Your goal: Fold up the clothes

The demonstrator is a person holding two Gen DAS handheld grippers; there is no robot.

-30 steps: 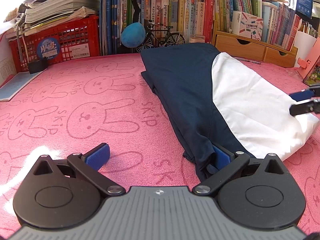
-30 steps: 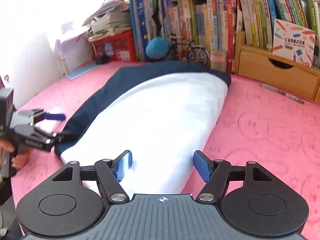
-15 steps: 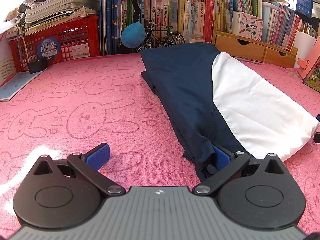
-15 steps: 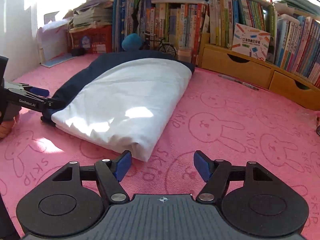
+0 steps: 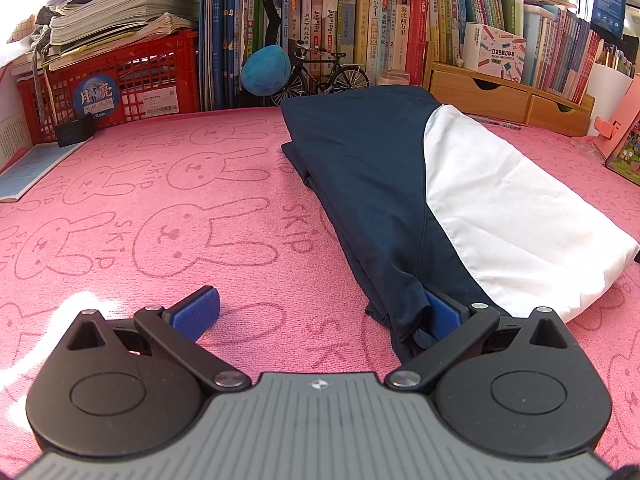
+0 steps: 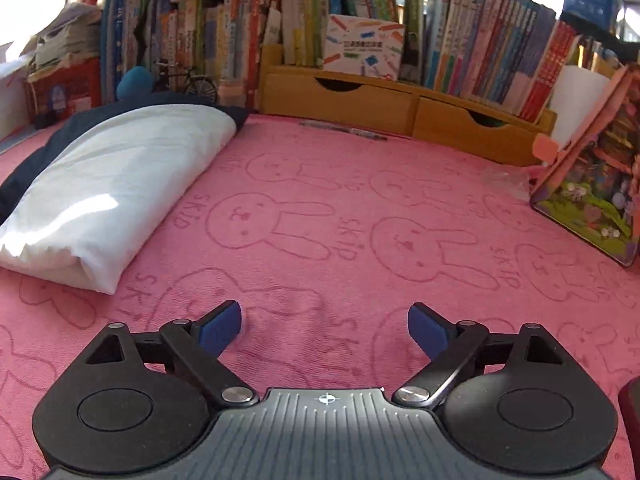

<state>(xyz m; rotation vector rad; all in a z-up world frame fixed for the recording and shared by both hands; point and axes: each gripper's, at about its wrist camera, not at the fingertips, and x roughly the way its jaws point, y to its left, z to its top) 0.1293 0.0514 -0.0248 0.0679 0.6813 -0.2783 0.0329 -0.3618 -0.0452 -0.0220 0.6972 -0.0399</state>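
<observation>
Two grippers stand wide with nothing gripped: the left gripper (image 5: 320, 316) has one finger (image 5: 440, 314) tucked against the near end of the folded navy-and-white garment (image 5: 404, 184) mid-mat, and the right gripper (image 6: 324, 330), jaws just opened further, is over bare pink mat (image 6: 360, 216). Probably a fold is finished; release cleanly without dragging cloth. The red crate (image 5: 132, 80) at the far left corner carries stacked papers (image 5: 116, 8).

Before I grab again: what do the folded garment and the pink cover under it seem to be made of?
Garment: looks like thin, smooth woven cloth, navy with a white panel, matte; it creases sharply at the folds. Pink cover: looks like looped terry or microfibre, a fuzzy nap with rabbit outlines pressed in. Exact fibres can't be told.
</observation>
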